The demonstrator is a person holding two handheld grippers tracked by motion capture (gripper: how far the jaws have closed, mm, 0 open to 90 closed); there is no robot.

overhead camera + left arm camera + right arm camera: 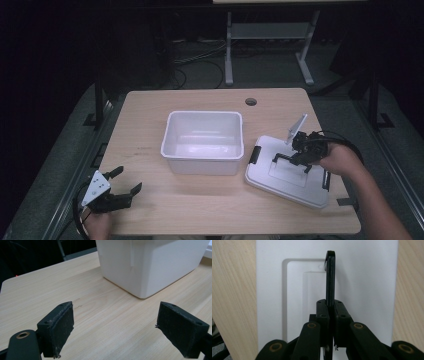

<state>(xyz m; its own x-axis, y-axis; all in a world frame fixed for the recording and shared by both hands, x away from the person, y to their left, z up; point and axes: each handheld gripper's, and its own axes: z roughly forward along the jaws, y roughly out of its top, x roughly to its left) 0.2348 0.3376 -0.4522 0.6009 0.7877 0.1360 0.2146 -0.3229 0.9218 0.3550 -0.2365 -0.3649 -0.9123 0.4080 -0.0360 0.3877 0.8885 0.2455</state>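
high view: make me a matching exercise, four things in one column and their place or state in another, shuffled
Things:
1. white rectangular plastic tub
2. flat white plastic lid
3. left hand-held gripper
4. right hand-held gripper

Places or states:
A. shut on the lid's thin black handle
B. open, over bare wood near the table's front left
C. lying flat at the table's right side
D. standing at the table's middle, nothing inside

Pairs: 1-D, 2-C, 3-B, 4-A
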